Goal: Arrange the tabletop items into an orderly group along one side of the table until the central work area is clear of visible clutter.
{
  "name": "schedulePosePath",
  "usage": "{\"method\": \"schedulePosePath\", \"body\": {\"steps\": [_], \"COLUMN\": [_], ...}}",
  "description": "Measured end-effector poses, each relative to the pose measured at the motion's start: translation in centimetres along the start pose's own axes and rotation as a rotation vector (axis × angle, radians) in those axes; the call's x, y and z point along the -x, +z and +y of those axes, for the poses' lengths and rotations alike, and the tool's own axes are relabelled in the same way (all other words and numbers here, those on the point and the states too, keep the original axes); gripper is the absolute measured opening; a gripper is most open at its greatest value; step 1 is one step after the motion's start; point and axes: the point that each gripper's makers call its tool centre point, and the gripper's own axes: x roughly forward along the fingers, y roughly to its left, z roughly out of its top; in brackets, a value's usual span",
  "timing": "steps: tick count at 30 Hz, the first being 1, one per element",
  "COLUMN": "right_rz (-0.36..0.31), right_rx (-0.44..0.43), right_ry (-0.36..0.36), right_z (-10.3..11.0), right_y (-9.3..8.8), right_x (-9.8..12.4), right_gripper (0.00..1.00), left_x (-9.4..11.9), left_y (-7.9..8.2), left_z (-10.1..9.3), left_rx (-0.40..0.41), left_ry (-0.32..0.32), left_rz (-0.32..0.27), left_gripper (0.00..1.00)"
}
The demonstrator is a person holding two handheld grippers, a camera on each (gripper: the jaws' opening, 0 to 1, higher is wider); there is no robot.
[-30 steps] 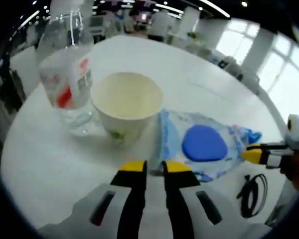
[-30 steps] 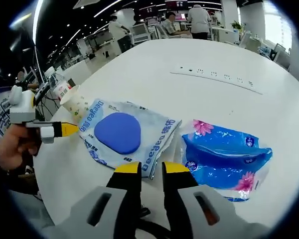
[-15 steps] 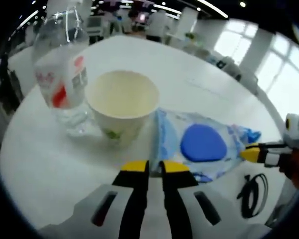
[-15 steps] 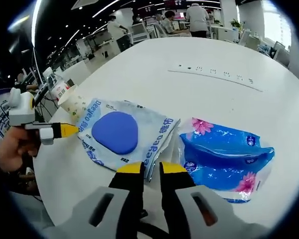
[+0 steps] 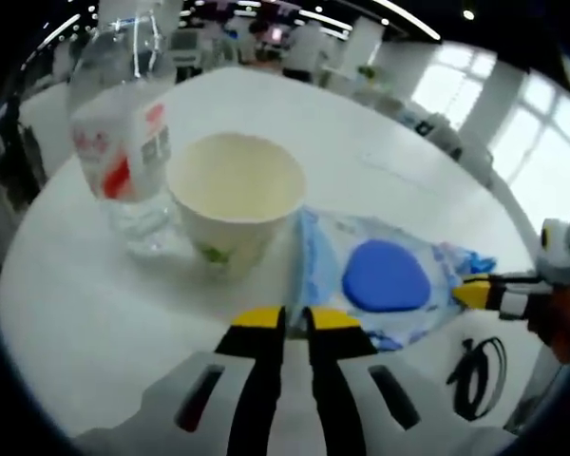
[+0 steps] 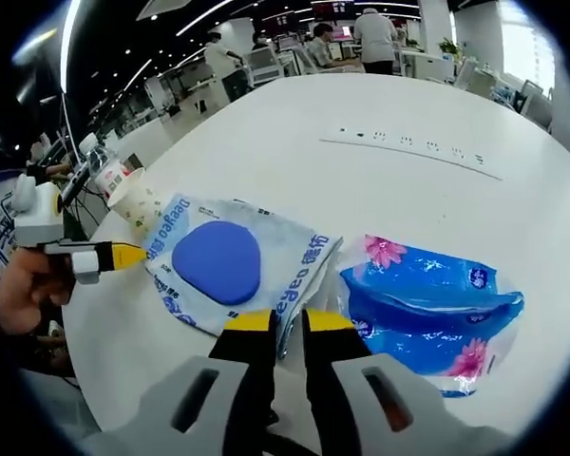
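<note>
grouping step: water bottle (image 5: 122, 142), paper cup (image 5: 236, 195), wipes pack (image 6: 233, 261) and blue tissue pack (image 6: 427, 309) sit lined along table (image 6: 389, 104) edge. left gripper (image 5: 284, 320) and right gripper (image 6: 287, 321) near-closed, empty. next: nudge packs tighter.

The left claw (image 5: 284, 318) has its yellow-tipped jaws drawn nearly together with nothing between them, and a hand (image 6: 24, 285) grips it from behind. The right claw (image 6: 287, 323) is likewise almost closed and empty, low over the surface.
</note>
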Motion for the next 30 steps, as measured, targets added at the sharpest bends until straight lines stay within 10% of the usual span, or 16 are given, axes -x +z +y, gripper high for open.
{"method": "schedulePosePath", "body": {"steps": [21,30], "right_rz": [-0.036,-0.038], "right_rx": [0.051,0.044], "right_ry": [-0.018,-0.054], "right_z": [0.1,-2.1], "right_y": [0.0,-3.0], "right_x": [3.8,7.2], "right_gripper": [0.16,0.17], "left_x": [2.8,6.5], "left_y": [0.0,-3.0], "left_z": [0.7,-1.0], "left_rx": [0.011,0.039], "left_ry": [0.007,-0.101], "left_rz": [0.003,0.069], "left_gripper": [0.15,0.21]}}
